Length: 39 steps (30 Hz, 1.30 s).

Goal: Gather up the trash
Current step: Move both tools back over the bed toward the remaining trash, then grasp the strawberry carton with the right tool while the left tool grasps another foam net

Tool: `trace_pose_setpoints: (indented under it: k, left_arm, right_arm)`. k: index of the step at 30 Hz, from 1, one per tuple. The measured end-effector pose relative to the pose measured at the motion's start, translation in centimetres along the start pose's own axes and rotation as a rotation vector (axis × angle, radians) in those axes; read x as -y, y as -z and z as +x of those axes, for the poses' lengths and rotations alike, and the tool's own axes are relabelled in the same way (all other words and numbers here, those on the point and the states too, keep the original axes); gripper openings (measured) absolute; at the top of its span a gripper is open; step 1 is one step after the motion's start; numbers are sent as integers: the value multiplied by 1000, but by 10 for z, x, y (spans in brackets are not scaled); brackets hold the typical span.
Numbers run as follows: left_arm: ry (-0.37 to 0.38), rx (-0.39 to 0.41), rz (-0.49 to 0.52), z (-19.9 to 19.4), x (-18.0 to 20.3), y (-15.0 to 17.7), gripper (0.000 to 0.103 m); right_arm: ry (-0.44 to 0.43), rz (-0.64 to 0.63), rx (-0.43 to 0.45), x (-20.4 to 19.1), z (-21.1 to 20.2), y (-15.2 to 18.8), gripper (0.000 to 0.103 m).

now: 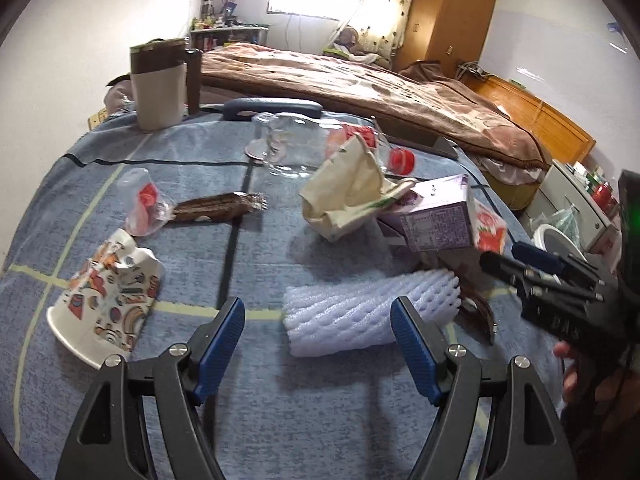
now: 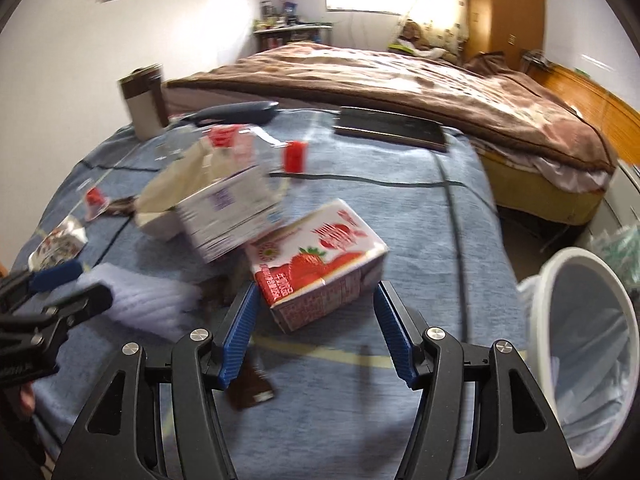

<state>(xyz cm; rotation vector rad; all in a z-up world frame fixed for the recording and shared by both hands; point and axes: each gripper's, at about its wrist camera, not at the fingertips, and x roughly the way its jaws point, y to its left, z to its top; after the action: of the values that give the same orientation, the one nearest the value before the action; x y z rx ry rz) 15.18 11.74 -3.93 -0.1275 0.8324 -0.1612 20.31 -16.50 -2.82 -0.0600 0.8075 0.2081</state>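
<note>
Trash lies on a blue cloth-covered table (image 1: 192,248). My left gripper (image 1: 318,312) is open, its right finger beside a white foam fruit net (image 1: 368,312) lying between the jaws. A crushed patterned paper cup (image 1: 108,296), a brown wrapper (image 1: 216,208), a crumpled cream bag (image 1: 348,188) and a purple carton (image 1: 436,216) lie around. My right gripper (image 2: 316,300) is open around a strawberry milk carton (image 2: 316,264), which rests on the table (image 2: 400,208). The right gripper also shows in the left wrist view (image 1: 516,256).
A white-lined bin (image 2: 592,344) stands off the table's right edge. Clear plastic cups with red lids (image 1: 144,204), a glass (image 1: 276,140), a brown-and-white jug (image 1: 160,84) and a cleaver (image 2: 392,128) are farther back. A bed (image 1: 360,80) lies beyond.
</note>
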Motion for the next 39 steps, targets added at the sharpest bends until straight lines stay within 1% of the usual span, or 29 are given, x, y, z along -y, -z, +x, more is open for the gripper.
trace_pose_setpoints:
  k: [3, 7, 9, 11, 13, 16, 18, 19, 22, 24, 26, 29, 31, 34, 37, 39]
  left_arm:
    - [39, -11, 11, -1, 9, 3, 77]
    - [74, -33, 59, -1, 27, 11, 77]
    - [101, -50, 74, -1, 36, 16, 77]
    - [147, -70, 97, -3, 46, 20, 77]
    - [169, -67, 129, -8, 53, 21, 77]
    - [140, -10, 150, -21, 54, 12, 77]
    - [118, 20, 160, -26, 50, 5, 77]
    - [115, 22, 167, -26, 49, 2, 77]
    - [98, 20, 212, -20, 52, -2, 77]
    - [81, 3, 235, -13, 55, -1, 77]
    - [67, 17, 240, -12, 55, -2, 77]
    - [90, 10, 239, -8, 53, -5, 77]
    - [84, 0, 266, -6, 55, -6, 77]
    - [92, -28, 314, 3, 62, -5, 77]
    - [94, -67, 347, 12, 70, 0, 77]
    - [116, -83, 369, 15, 76, 5, 77]
  right_arm:
    - [42, 33, -1, 16, -2, 0, 61]
    - [96, 84, -10, 38, -4, 4, 61]
    - [104, 109, -8, 46, -4, 4, 61]
    - [109, 131, 1, 50, -6, 4, 61]
    - [75, 142, 29, 49, -11, 2, 61]
    - [6, 146, 79, 41, -17, -1, 61]
    - [-23, 128, 88, 34, -14, -4, 61]
    - [-25, 116, 81, 30, -11, -6, 61]
    - [-25, 100, 61, 24, 0, -12, 61]
    - [-32, 98, 42, 21, 7, -14, 61]
    - [-46, 89, 17, 19, 15, -17, 61]
    - [-18, 85, 4, 20, 18, -15, 61]
    - [1, 99, -9, 24, 19, -13, 61]
    - [4, 137, -28, 34, 20, -10, 61]
    - [-12, 165, -34, 40, 21, -9, 61]
    - [-18, 172, -29, 42, 21, -8, 56]
